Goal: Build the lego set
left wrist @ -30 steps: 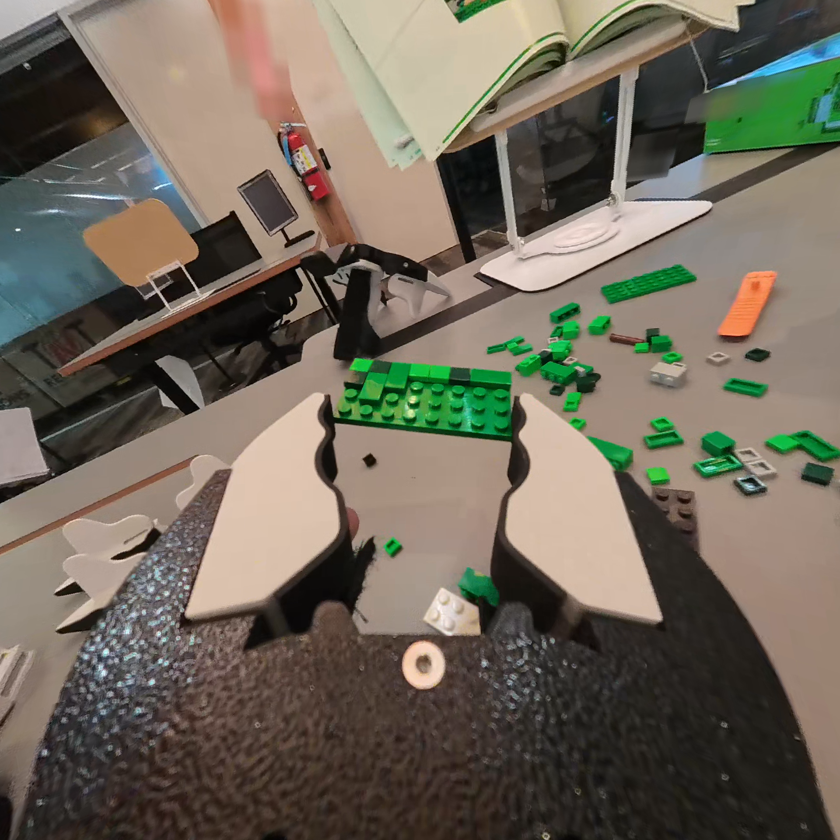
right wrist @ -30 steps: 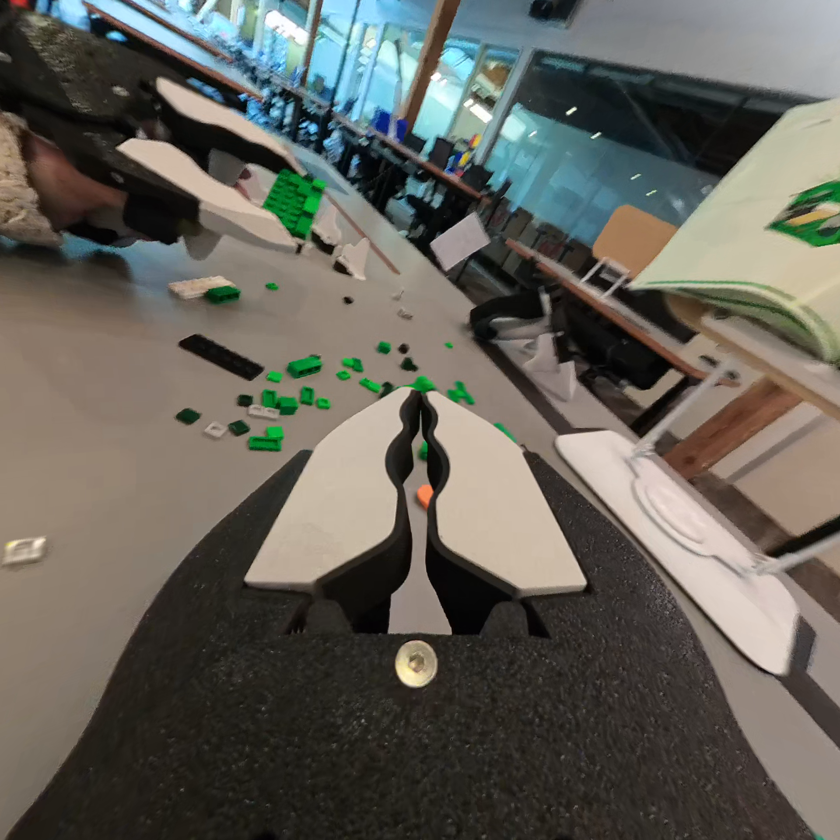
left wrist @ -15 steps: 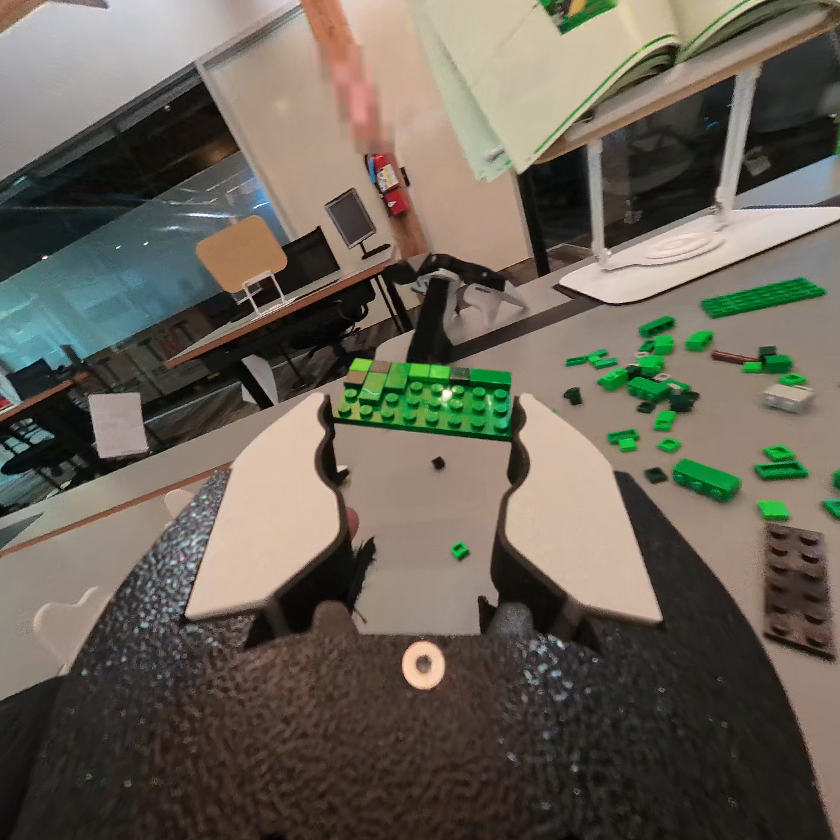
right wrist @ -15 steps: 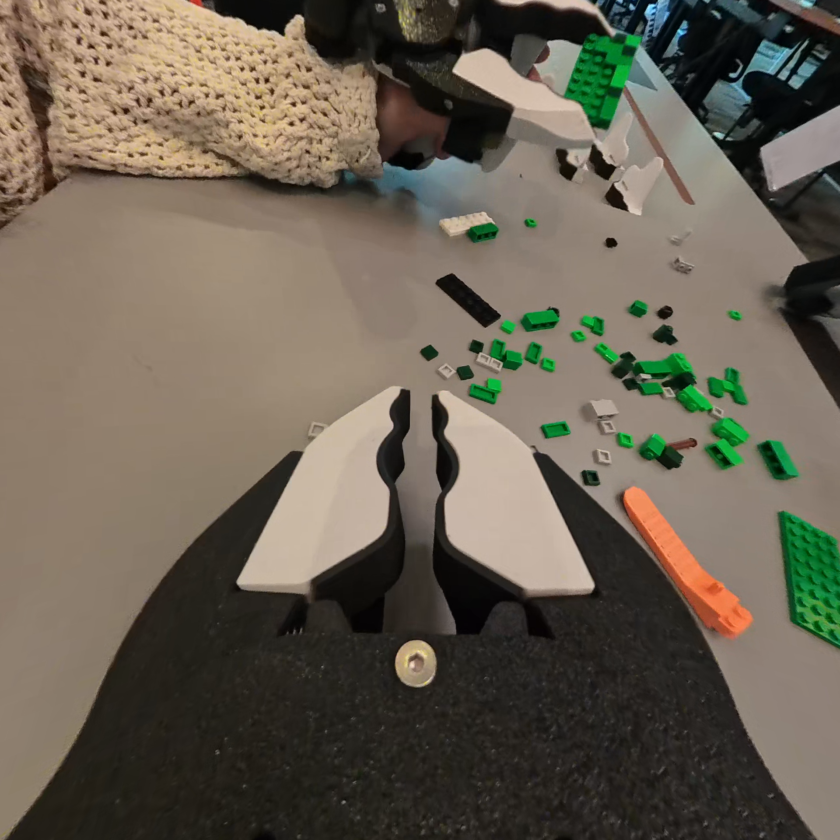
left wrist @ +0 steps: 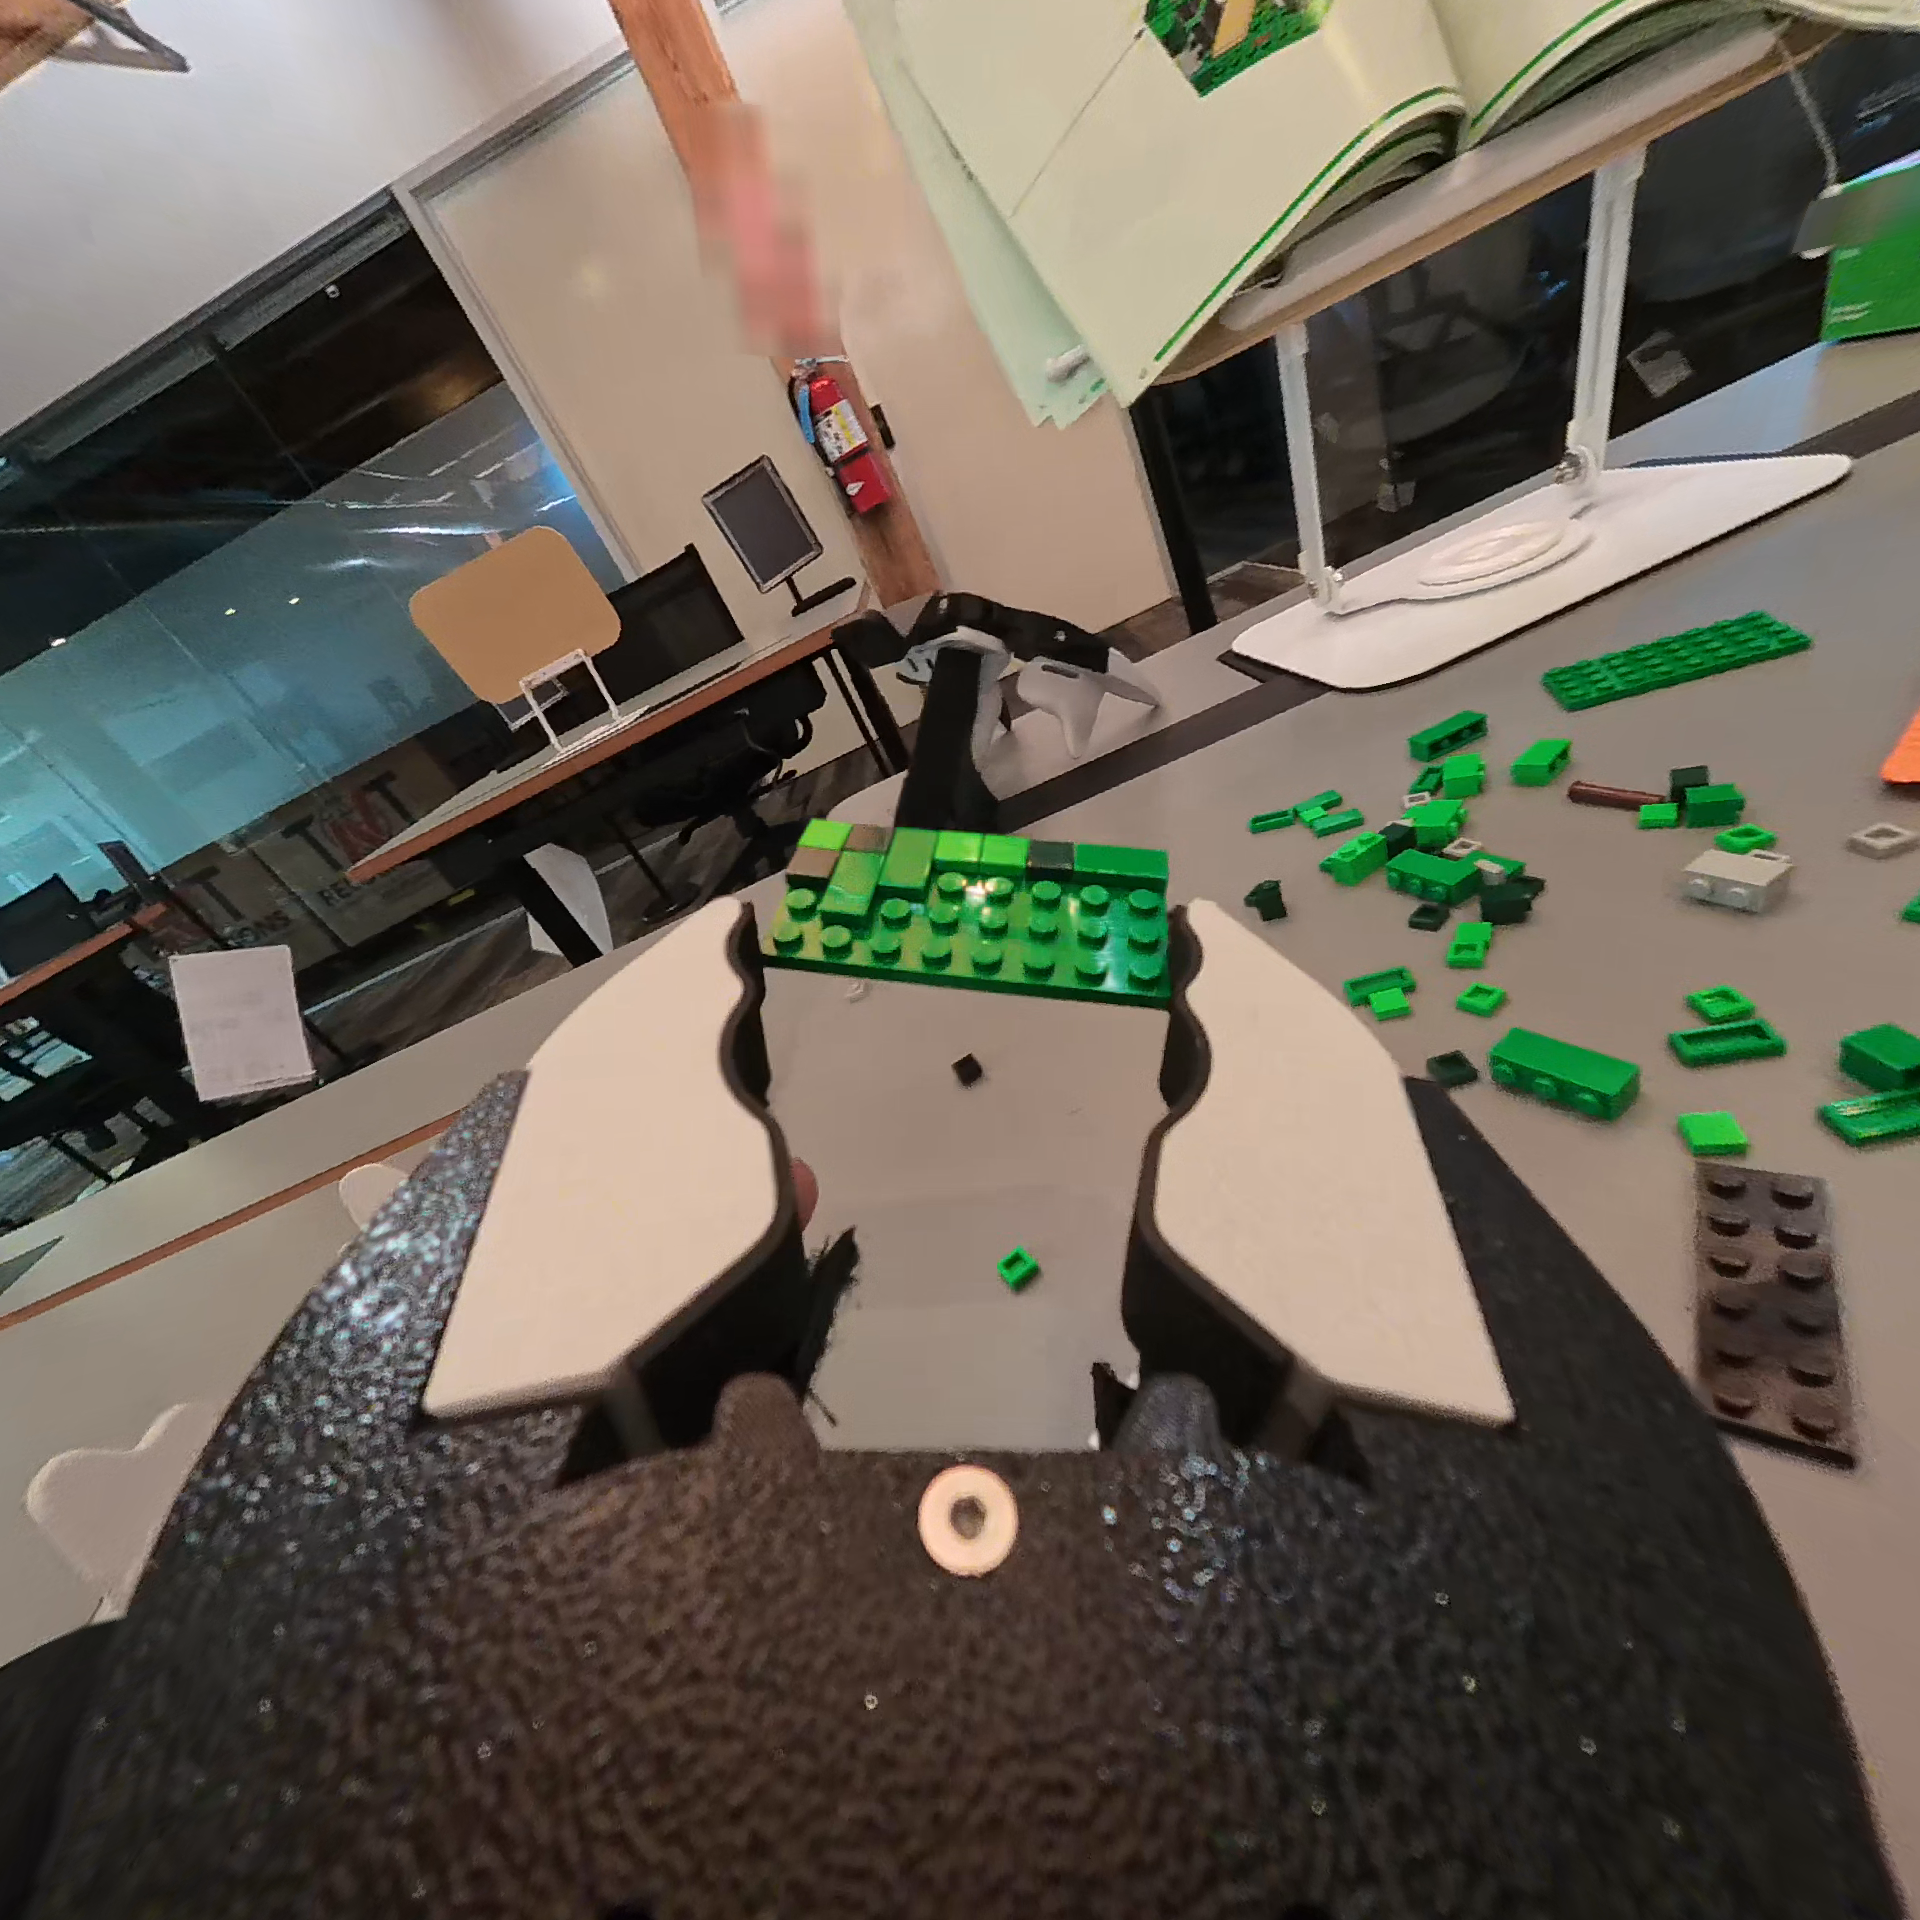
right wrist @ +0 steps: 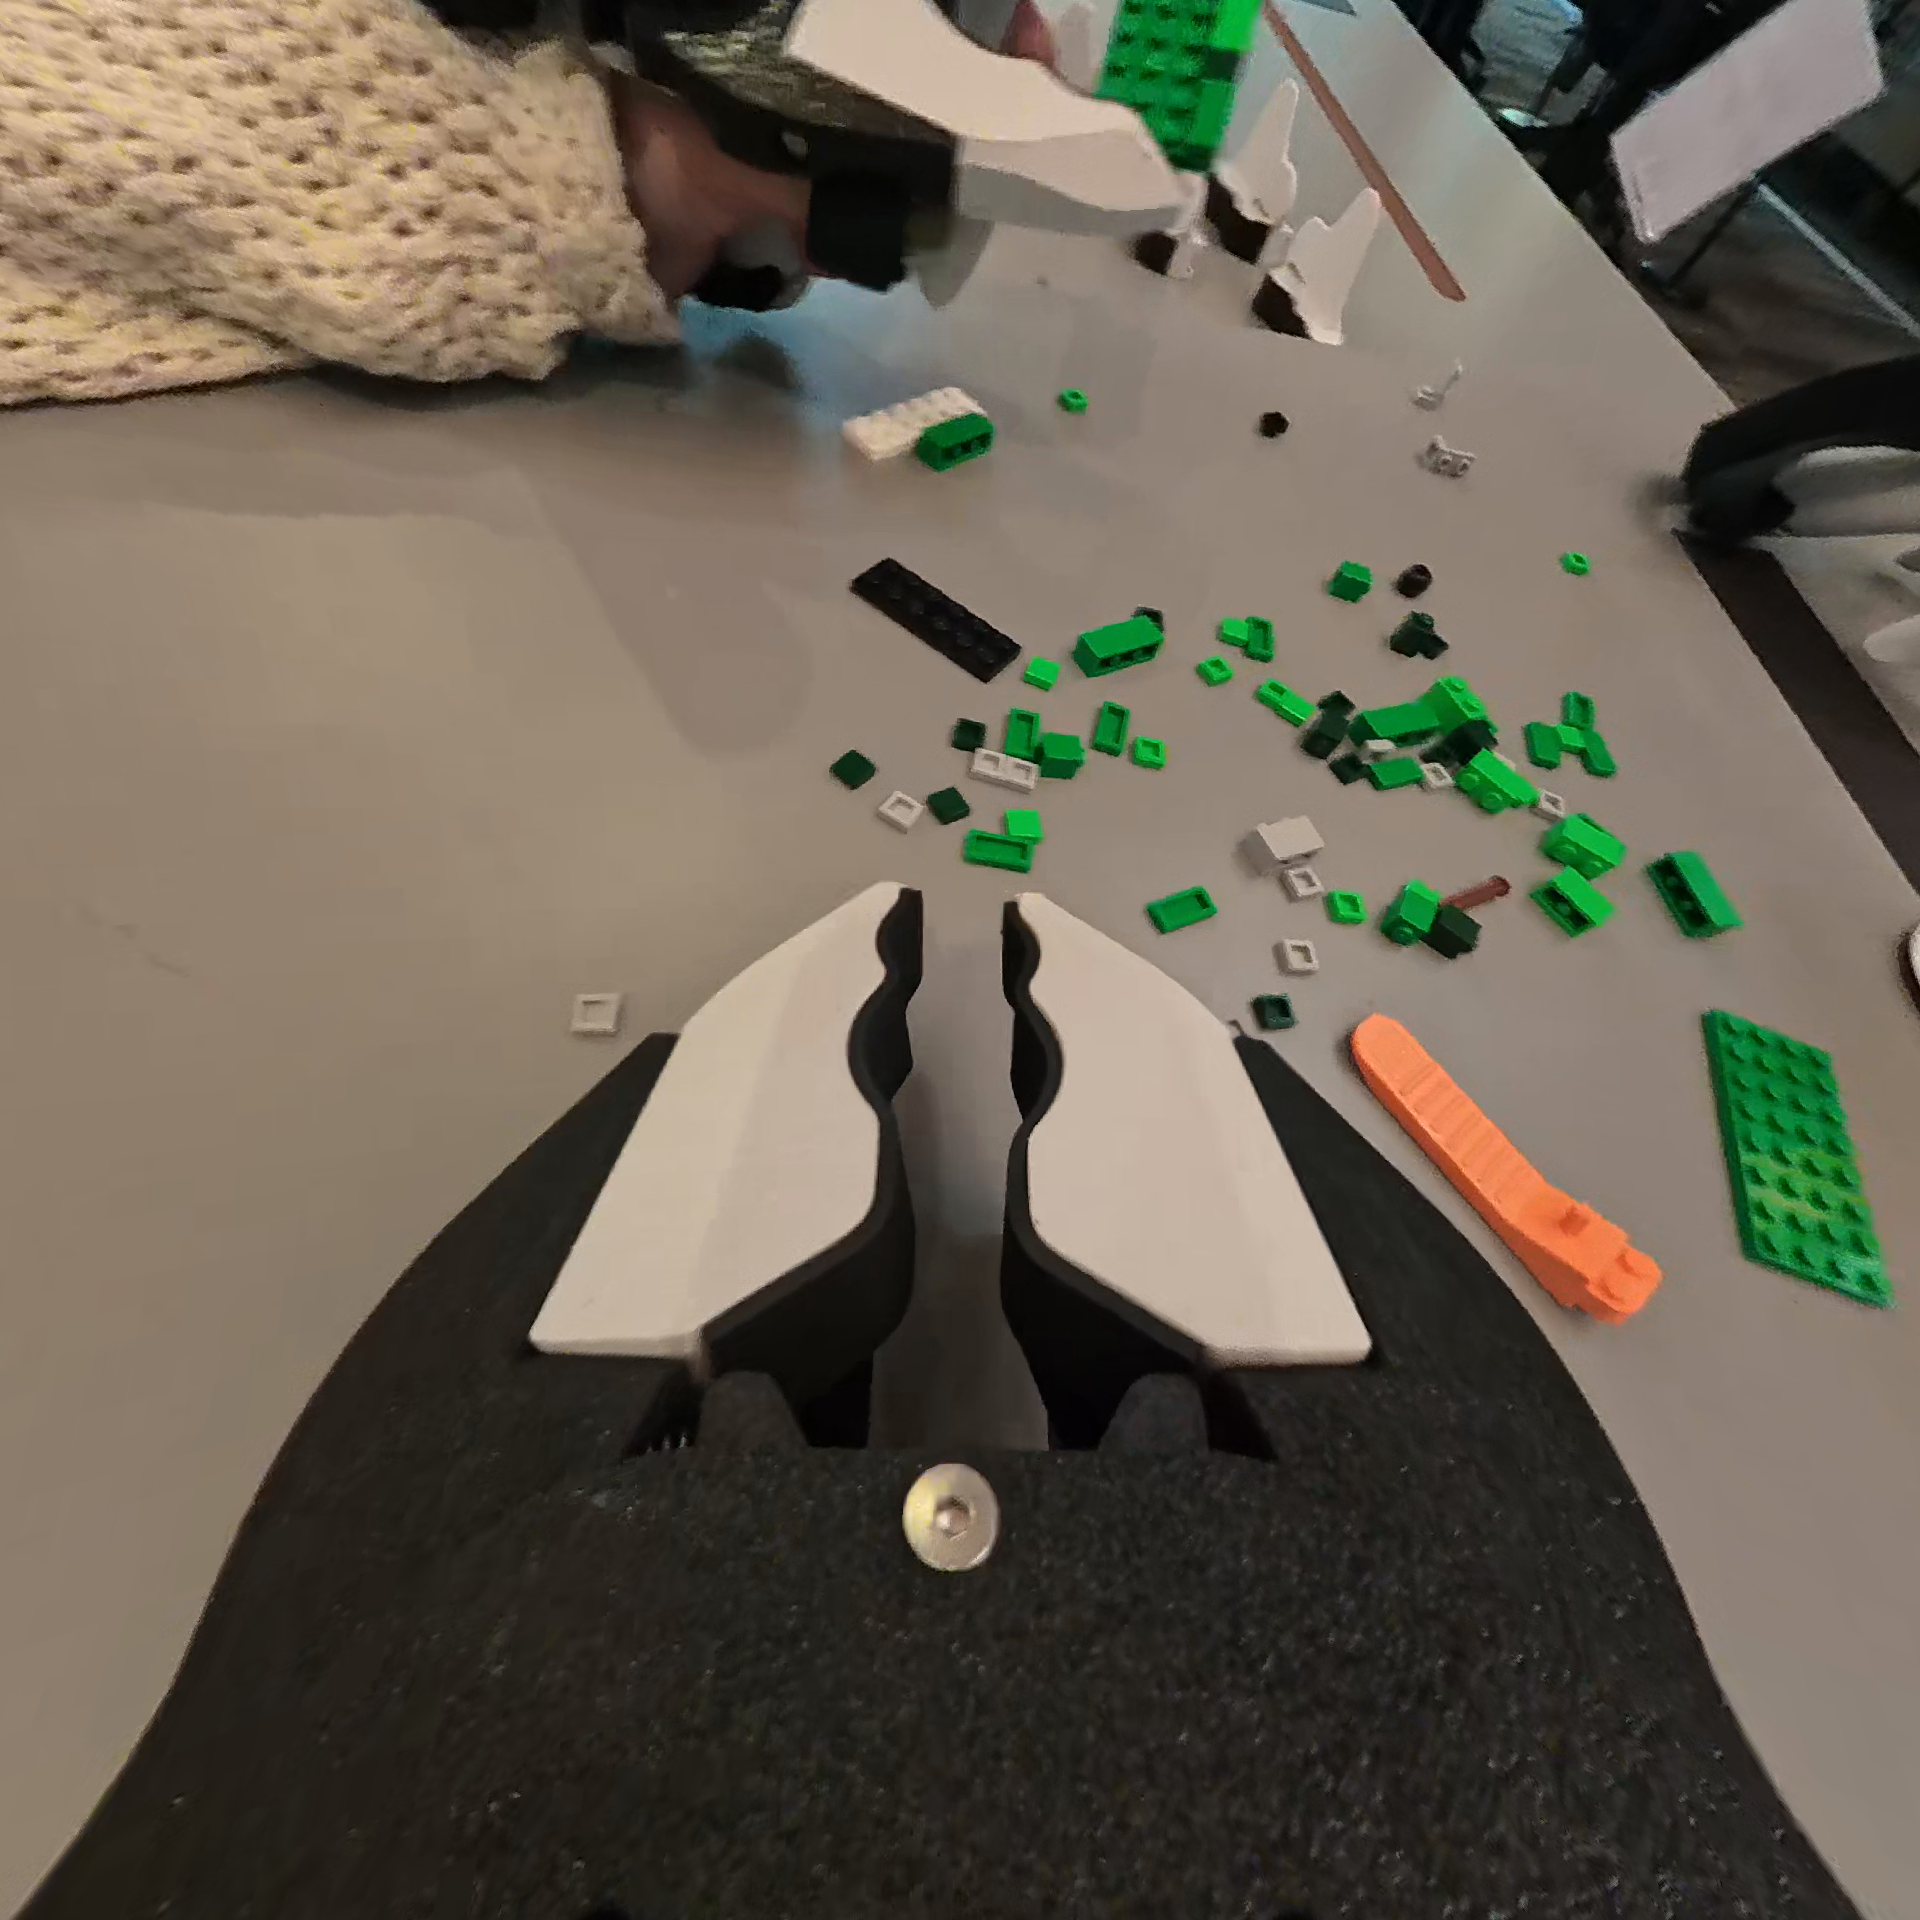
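Left wrist view: left gripper (left wrist: pixel 966 920) clamps a green plate assembly (left wrist: pixel 971 920) above the worktop (left wrist: pixel 1558 1195). Right gripper (right wrist: pixel 961 909) fingers stand slightly apart, empty. No legible writing on the bricks.

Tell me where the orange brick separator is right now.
In the right wrist view the orange brick separator lies flat on the grey table, right of the right gripper, beside the large green plate.
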Demonstrator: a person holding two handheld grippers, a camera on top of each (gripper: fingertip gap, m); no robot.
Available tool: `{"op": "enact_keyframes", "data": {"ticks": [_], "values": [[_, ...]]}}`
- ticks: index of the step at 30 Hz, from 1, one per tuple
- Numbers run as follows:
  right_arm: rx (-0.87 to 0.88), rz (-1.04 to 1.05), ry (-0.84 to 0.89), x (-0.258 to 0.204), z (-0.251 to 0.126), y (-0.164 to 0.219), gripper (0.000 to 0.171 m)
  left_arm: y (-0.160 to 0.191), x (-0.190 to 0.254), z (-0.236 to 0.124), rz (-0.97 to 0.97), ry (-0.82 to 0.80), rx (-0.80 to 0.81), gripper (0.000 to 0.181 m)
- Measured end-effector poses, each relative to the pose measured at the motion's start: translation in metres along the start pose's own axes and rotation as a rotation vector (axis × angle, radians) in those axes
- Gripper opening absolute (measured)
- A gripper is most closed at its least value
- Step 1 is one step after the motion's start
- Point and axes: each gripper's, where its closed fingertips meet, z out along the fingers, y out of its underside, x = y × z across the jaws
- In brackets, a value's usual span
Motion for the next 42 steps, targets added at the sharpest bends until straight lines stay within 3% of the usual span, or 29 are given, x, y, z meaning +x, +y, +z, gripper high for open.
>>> {"op": "enact_keyframes", "data": {"ticks": [2,4,9,14,20,28,32,37,42], "values": [[0.028,0.025,0.052,0.013,0.001,-0.005,0.012,0.001,0.006,0.002,0.014,0.019,-0.004,0.074],[0.055,0.088,0.145,0.044,0.003,-0.017,0.000,0.000,0.010,0.002,0.040,0.029,-0.004,0.074],[-0.181,0.482,0.162,0.125,0.036,-0.015,0.000,-0.001,0.018,0.001,0.068,0.061,0.005,0.074],[-0.380,0.838,-0.015,0.155,0.078,-0.015,0.000,0.001,0.018,0.002,0.050,0.069,0.002,0.074],[-0.736,0.765,-0.012,0.157,0.094,0.013,0.000,0.000,0.021,0.002,0.064,0.079,0.005,0.074],[-0.845,0.616,0.027,0.157,0.093,0.014,0.000,-0.001,0.026,0.002,0.079,0.097,0.009,0.074],[-0.955,0.596,-0.103,0.134,0.085,0.012,0.000,-0.002,0.027,0.002,0.081,0.104,0.010,0.074],[-0.857,0.537,0.040,0.162,0.096,-0.001,0.000,-0.001,0.029,0.002,0.081,0.115,0.008,0.074],[-0.903,0.485,0.049,0.164,0.098,0.005,0.000,-0.002,0.030,0.002,0.085,0.119,0.009,0.074]]}}
